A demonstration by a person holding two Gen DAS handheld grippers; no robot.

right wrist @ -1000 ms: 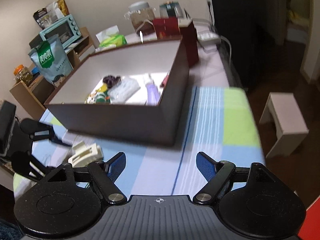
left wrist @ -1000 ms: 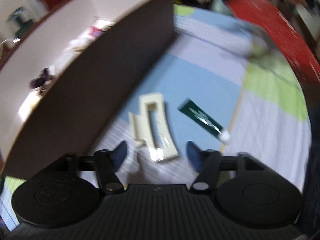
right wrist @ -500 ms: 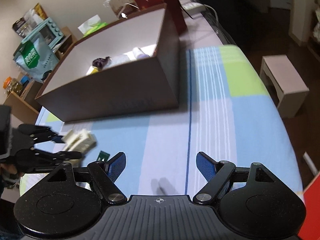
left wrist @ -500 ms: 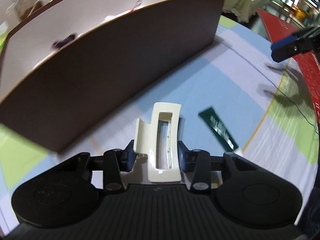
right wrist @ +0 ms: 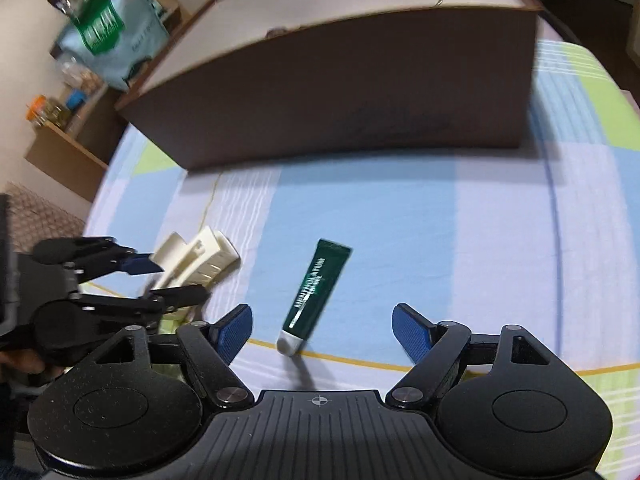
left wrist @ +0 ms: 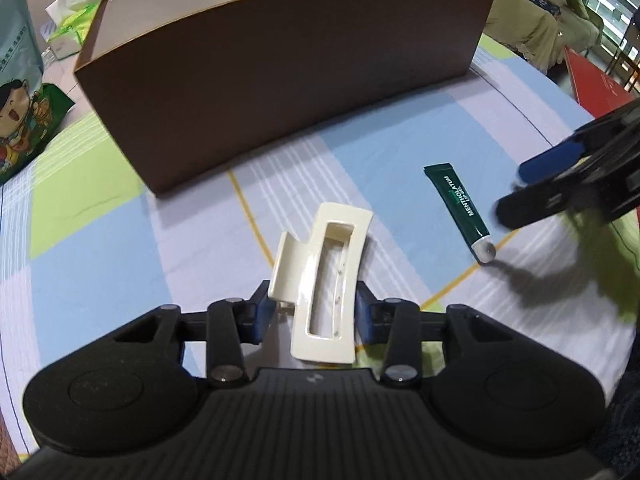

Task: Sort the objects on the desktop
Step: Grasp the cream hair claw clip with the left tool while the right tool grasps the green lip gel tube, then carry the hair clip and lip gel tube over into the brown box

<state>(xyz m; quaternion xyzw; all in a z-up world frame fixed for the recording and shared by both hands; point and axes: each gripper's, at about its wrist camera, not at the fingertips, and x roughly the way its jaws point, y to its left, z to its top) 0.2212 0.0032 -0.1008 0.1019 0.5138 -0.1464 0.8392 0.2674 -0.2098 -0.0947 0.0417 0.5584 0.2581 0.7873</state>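
I count two loose items in front of the one big brown cardboard box [left wrist: 280,80]: my left gripper [left wrist: 312,312] is clamped on the cream plastic hair claw [left wrist: 320,280], and my right gripper [right wrist: 322,330], spread wide, hovers over the dark green ointment tube [right wrist: 316,292] lying on the checked cloth [right wrist: 440,220].

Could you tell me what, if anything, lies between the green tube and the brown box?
Nothing: in the right wrist view, only bare checked cloth stretches between the green tube and the brown box.
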